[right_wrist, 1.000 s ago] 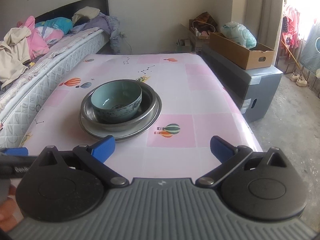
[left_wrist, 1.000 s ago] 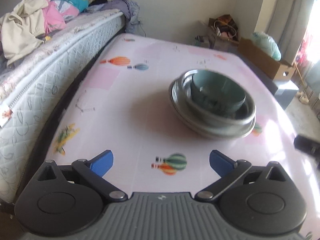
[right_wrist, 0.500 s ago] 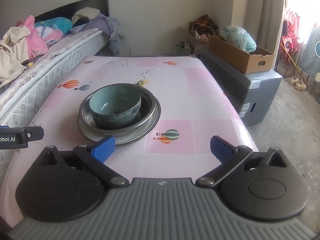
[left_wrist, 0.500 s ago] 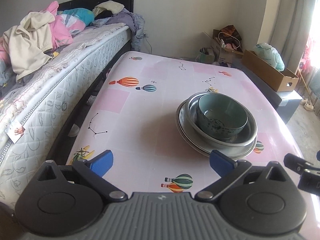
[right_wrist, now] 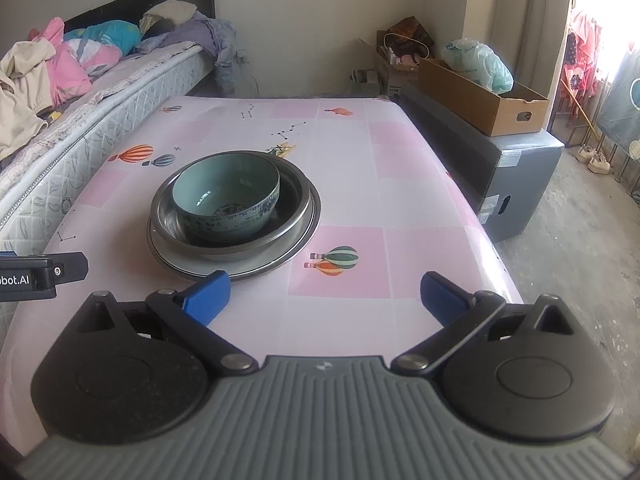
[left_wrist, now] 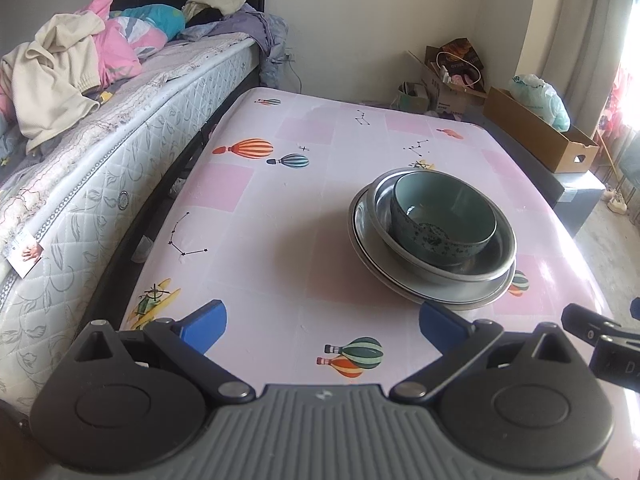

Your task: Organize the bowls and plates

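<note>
A teal ceramic bowl (left_wrist: 442,220) sits inside a steel bowl (left_wrist: 496,258), which rests on a steel plate (left_wrist: 448,294), all stacked on the pink table (left_wrist: 280,216). The same stack shows in the right wrist view: teal bowl (right_wrist: 226,200), steel bowl (right_wrist: 294,210), plate (right_wrist: 176,258). My left gripper (left_wrist: 322,326) is open and empty, near the table's front edge, short of the stack. My right gripper (right_wrist: 324,296) is open and empty, in front of the stack and to its right.
A bed (left_wrist: 100,148) with heaped clothes runs along the table's left side. A dark cabinet (right_wrist: 508,168) carrying a cardboard box (right_wrist: 480,96) stands to the right. Boxes and bags (left_wrist: 448,76) fill the far corner. Bare floor (right_wrist: 580,240) lies at right.
Both grippers have drawn back and up from the stack, so more of the table and room shows. Both stay open. The stack has not moved.
</note>
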`<state>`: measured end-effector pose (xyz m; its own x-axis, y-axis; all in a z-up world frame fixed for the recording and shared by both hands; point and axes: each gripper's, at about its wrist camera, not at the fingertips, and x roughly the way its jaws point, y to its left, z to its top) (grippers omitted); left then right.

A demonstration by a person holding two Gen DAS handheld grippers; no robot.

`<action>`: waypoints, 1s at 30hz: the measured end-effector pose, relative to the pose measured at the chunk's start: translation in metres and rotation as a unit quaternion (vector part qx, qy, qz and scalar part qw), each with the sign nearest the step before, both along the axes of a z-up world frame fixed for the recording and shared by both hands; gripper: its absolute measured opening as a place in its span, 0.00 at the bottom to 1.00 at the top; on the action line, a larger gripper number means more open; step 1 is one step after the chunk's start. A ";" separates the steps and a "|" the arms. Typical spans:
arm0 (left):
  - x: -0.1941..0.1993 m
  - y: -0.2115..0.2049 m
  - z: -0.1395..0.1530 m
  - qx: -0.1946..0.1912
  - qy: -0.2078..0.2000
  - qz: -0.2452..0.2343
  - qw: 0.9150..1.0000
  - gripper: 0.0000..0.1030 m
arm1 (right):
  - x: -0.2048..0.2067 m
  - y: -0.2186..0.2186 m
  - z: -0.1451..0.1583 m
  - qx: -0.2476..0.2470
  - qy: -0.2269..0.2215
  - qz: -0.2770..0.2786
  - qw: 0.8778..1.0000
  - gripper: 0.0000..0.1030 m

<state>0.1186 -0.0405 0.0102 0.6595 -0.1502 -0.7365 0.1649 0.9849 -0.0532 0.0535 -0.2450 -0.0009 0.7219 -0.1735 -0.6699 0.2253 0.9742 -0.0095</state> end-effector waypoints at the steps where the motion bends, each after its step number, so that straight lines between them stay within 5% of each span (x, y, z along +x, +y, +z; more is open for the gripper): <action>1: 0.000 0.000 0.000 0.000 0.001 0.000 1.000 1.00 | 0.001 0.000 -0.001 0.000 0.001 0.001 1.000 0.99; 30: -0.001 -0.003 0.001 0.003 0.002 -0.005 1.000 1.00 | 0.000 0.000 0.000 0.003 0.008 0.002 1.000 0.99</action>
<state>0.1178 -0.0432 0.0108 0.6546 -0.1530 -0.7404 0.1743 0.9835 -0.0491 0.0538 -0.2451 -0.0010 0.7118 -0.1666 -0.6823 0.2219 0.9750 -0.0065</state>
